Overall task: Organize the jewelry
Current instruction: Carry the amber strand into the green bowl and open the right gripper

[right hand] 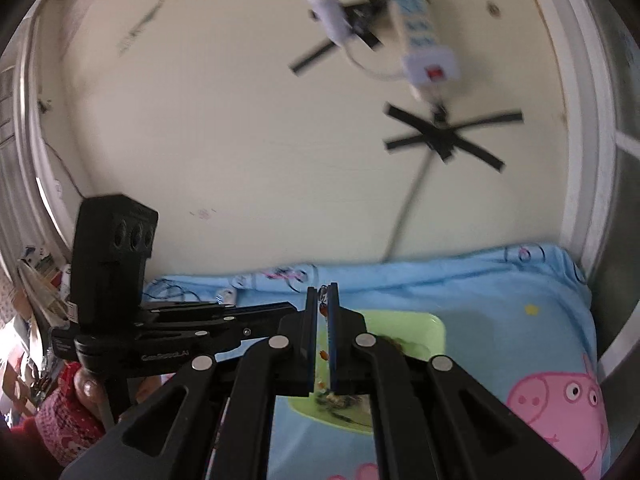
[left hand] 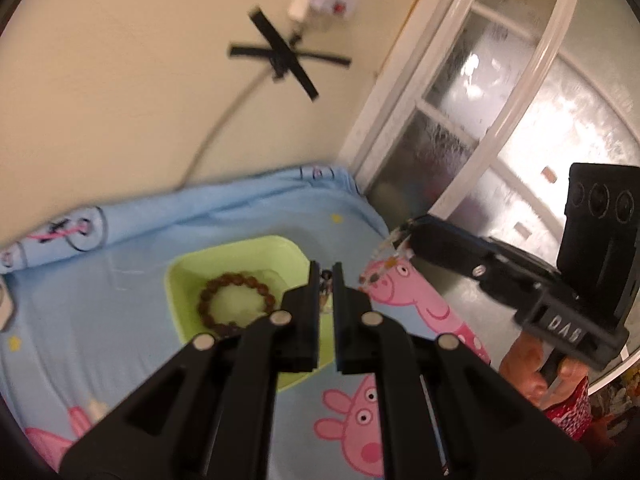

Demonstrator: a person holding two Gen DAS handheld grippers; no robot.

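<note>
A light green tray (left hand: 180, 280) lies on the blue sheet with a brown bead bracelet (left hand: 236, 300) inside it. My left gripper (left hand: 326, 276) hovers over the tray's right side, shut on a small dark bit of a thin strand. To its right, my right gripper (left hand: 406, 236) hangs over the sheet's edge with a beaded strand (left hand: 380, 258) dangling from its tips. In the right wrist view my right gripper (right hand: 323, 300) is shut on that strand (right hand: 323, 312), whose orange beads show between the pads. Beneath it sits the tray (right hand: 434, 330) with blurred jewelry (right hand: 340, 400). The left gripper (right hand: 276, 310) reaches in from the left.
The blue cartoon-pig sheet (left hand: 120, 320) covers the surface up to a cream wall (left hand: 120, 100). On the wall are a black tape cross (left hand: 288, 56), a power strip (right hand: 424, 40) and a cable. A frosted window (left hand: 500, 120) stands at the right. A hand (left hand: 532, 368) in a red sleeve holds the right gripper.
</note>
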